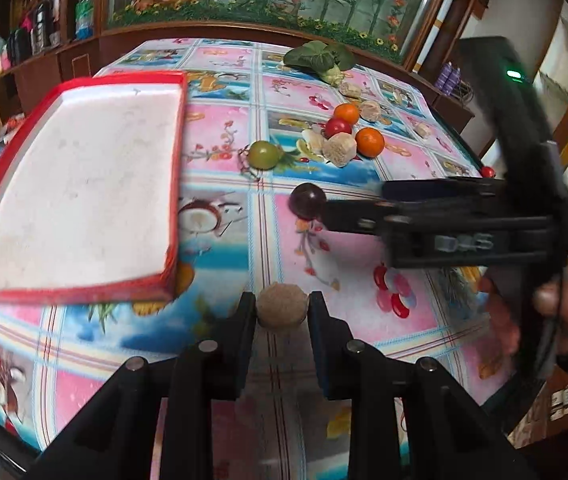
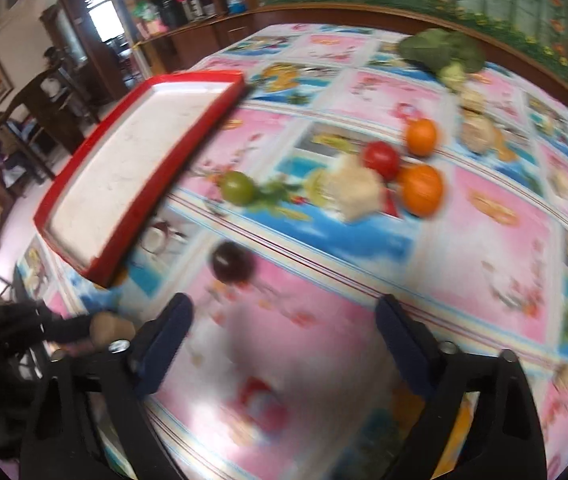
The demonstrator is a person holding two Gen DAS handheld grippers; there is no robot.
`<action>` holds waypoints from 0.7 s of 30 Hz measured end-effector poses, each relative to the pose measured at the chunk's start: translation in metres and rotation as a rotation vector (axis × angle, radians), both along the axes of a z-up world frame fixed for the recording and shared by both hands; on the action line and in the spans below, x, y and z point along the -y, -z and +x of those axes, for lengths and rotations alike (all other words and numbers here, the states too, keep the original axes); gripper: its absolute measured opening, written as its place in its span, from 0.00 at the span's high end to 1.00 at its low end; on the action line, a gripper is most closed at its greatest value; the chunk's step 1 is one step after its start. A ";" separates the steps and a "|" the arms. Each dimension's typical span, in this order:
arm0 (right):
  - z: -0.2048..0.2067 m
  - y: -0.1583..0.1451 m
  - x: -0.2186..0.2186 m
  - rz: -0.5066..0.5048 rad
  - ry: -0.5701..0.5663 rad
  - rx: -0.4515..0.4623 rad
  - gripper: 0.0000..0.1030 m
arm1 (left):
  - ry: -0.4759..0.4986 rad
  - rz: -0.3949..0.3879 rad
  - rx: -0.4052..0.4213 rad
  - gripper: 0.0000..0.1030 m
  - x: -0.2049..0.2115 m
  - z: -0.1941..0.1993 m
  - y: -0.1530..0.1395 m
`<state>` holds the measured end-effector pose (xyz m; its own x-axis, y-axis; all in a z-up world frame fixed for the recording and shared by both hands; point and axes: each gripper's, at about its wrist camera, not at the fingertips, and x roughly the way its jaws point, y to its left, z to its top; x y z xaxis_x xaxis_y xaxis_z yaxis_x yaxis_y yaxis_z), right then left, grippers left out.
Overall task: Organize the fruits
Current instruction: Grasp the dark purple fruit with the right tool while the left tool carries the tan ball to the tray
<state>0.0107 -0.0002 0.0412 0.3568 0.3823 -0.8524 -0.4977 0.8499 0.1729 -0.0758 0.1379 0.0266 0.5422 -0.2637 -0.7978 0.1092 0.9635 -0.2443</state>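
No legible writing on fruit-print tablecloth (image 1: 220, 236) or red tray (image 1: 176, 168)

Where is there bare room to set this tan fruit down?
The red-rimmed white tray is bare. So is the tablecloth between the dark purple fruit and the near edge. It is crowded around the two oranges, behind the green tomato.

A patterned tablecloth (image 1: 220, 240) covers the table, with a leafy green vegetable (image 1: 320, 58) near its far edge.
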 end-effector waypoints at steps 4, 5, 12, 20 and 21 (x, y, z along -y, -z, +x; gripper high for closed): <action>0.004 0.009 -0.029 -0.034 -0.064 -0.008 0.33 | -0.017 -0.034 -0.005 0.72 -0.007 -0.002 0.003; 0.005 0.013 -0.035 -0.045 -0.075 -0.022 0.40 | -0.019 -0.043 -0.007 0.72 -0.008 -0.003 0.003; 0.000 0.013 -0.048 -0.124 -0.119 0.040 0.77 | -0.008 -0.085 -0.016 0.72 -0.013 -0.002 0.007; -0.029 0.001 -0.016 -0.149 -0.080 0.058 0.77 | 0.039 -0.106 0.001 0.72 -0.002 0.000 -0.001; -0.033 0.000 -0.011 -0.142 -0.070 0.050 0.77 | 0.044 -0.107 0.006 0.72 -0.001 0.000 -0.003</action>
